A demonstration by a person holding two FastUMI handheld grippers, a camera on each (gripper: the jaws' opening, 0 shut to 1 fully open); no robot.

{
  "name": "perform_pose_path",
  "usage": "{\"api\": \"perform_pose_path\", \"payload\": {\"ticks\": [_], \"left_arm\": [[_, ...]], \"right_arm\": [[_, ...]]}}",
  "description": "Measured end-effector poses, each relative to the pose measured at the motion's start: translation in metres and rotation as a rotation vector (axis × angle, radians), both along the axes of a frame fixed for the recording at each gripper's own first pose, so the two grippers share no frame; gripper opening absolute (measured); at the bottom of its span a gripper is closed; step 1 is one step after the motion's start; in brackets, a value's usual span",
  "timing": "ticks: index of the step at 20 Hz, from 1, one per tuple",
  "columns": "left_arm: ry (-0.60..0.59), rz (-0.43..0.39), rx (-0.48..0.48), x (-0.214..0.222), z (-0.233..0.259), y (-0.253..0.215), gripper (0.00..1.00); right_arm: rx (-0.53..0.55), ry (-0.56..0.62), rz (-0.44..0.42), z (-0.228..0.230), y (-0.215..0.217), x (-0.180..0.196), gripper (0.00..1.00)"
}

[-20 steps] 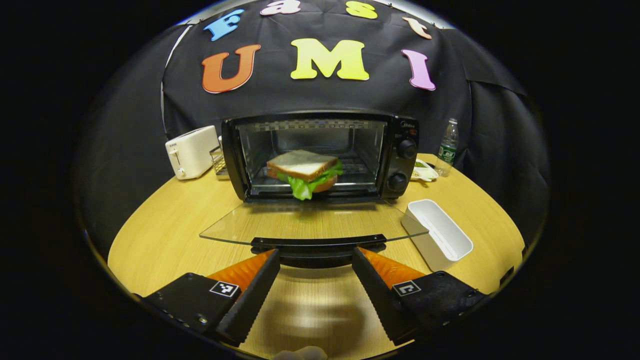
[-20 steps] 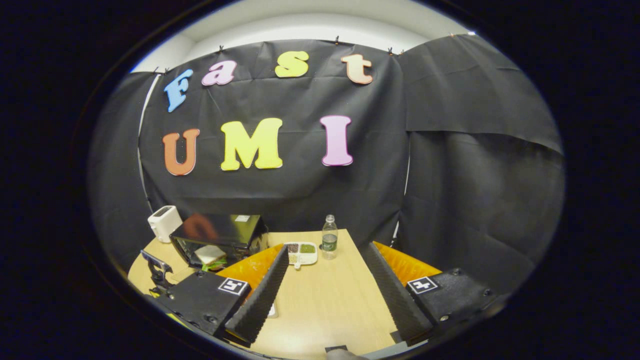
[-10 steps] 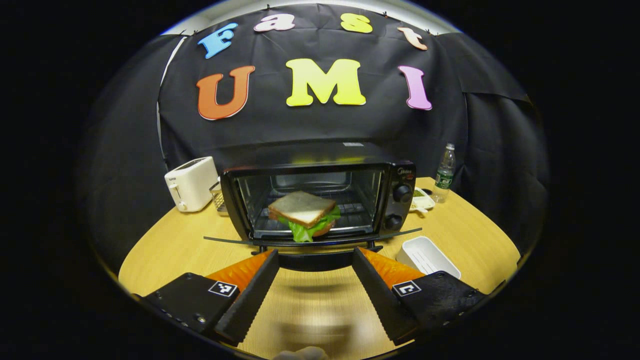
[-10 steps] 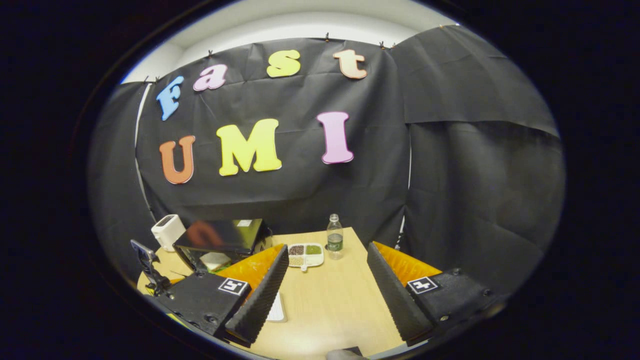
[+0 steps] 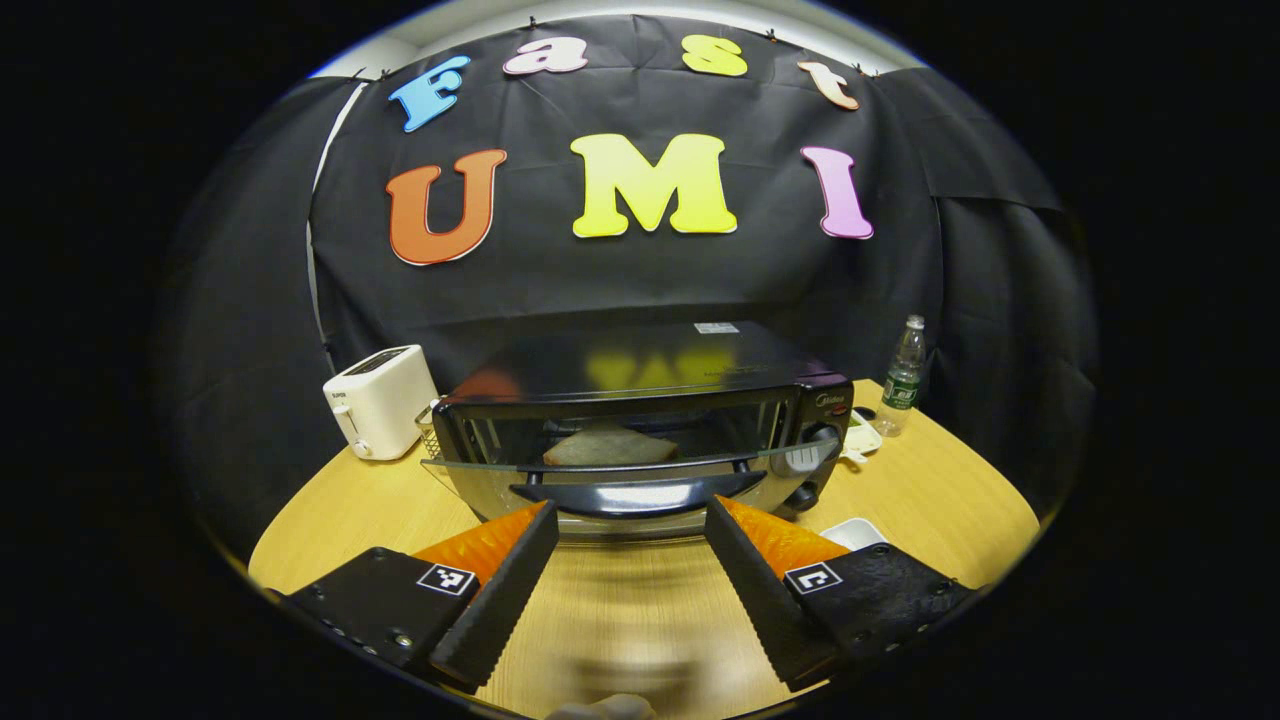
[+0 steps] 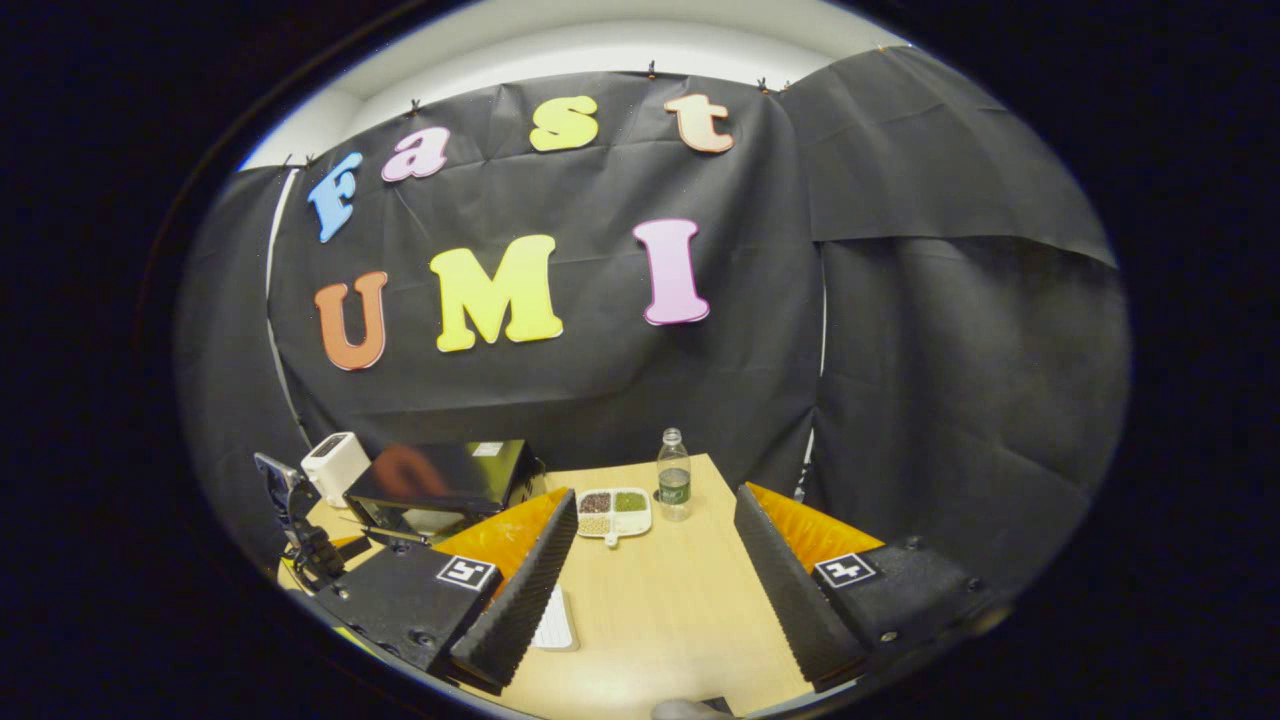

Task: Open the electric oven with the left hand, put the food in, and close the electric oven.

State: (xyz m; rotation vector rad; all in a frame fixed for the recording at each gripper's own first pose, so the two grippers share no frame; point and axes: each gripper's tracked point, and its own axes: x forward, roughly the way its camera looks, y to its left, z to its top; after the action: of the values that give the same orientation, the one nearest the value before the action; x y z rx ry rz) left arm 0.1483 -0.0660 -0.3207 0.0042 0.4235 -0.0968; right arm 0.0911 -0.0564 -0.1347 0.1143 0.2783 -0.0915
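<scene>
**Closing the oven door, food already inside**

Left gripper view: I see my left gripper (image 5: 630, 570) with its fingers spread wide, grasping nothing, pointed at the black countertop electric oven (image 5: 640, 415) on the round wooden tabletop (image 5: 930, 490). The glass oven door (image 5: 600, 462) stands partly raised, its curved black handle (image 5: 638, 493) just beyond my fingertips; whether they touch it I cannot tell. The sandwich of pale sliced bread (image 5: 610, 447) lies on the rack inside, behind the door's top edge. I judge the closing step half done; next I need to push the handle up and forward until the door seats.

Right gripper view: my right gripper (image 6: 650, 580) hangs released and empty above the tabletop, well apart from the oven, which sits at far left. A clear plastic water bottle (image 6: 675, 475) stands ahead.
</scene>
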Motion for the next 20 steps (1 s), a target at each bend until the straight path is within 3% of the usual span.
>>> {"api": "perform_pose_path", "payload": {"ticks": [1, 2, 3, 4, 5, 6, 7, 8, 12, 13, 14, 17, 18, 19, 20], "left_arm": [[-0.001, 0.004, -0.007, 0.003, 0.000, 0.000, 0.97], [-0.006, 0.008, -0.018, 0.004, 0.004, -0.001, 0.97], [-0.015, 0.006, -0.023, 0.006, 0.008, -0.003, 0.97], [-0.029, 0.005, -0.017, 0.009, 0.011, -0.004, 0.97], [-0.035, -0.002, -0.008, 0.013, 0.011, -0.004, 0.97], [-0.024, -0.005, 0.006, 0.015, 0.010, -0.004, 0.96], [-0.025, 0.002, 0.010, 0.017, 0.011, -0.002, 0.96], [-0.042, 0.006, -0.001, 0.020, 0.017, -0.003, 0.97], [-0.072, 0.018, -0.014, 0.016, 0.039, -0.002, 0.97], [-0.081, 0.020, -0.015, 0.012, 0.046, -0.002, 0.97], [-0.095, 0.021, -0.019, 0.007, 0.056, -0.001, 0.97], [-0.164, 0.027, -0.014, -0.012, 0.098, 0.007, 0.97], [-0.189, 0.032, -0.006, -0.020, 0.112, 0.011, 0.97], [-0.211, 0.036, -0.001, -0.028, 0.128, 0.017, 0.96], [-0.233, 0.043, 0.002, -0.037, 0.142, 0.021, 0.96]], "right_arm": [[0.000, 0.001, -0.001, 0.001, 0.000, 0.001, 1.00], [0.001, -0.001, 0.003, 0.001, 0.001, 0.001, 0.91], [0.000, -0.001, 0.006, 0.002, 0.001, 0.001, 0.90], [0.000, -0.002, 0.008, 0.001, 0.002, 0.001, 1.00], [0.002, 0.000, 0.008, 0.001, 0.002, 0.001, 0.91], [0.003, 0.000, 0.011, 0.001, 0.002, 0.001, 1.00], [0.001, 0.004, 0.012, 0.000, 0.001, 0.001, 0.91], [0.001, 0.002, 0.013, 0.001, 0.001, 0.000, 1.00], [0.002, -0.010, 0.024, 0.004, 0.004, -0.003, 1.00], [0.002, -0.015, 0.028, 0.006, 0.005, -0.004, 0.91], [0.002, -0.022, 0.034, 0.008, 0.008, -0.005, 1.00], [0.000, -0.054, 0.057, 0.019, 0.018, -0.008, 1.00], [0.000, -0.068, 0.067, 0.023, 0.022, -0.008, 0.91], [-0.002, -0.078, 0.076, 0.028, 0.027, -0.009, 1.00], [-0.003, -0.092, 0.083, 0.030, 0.031, -0.009, 1.00]]}}
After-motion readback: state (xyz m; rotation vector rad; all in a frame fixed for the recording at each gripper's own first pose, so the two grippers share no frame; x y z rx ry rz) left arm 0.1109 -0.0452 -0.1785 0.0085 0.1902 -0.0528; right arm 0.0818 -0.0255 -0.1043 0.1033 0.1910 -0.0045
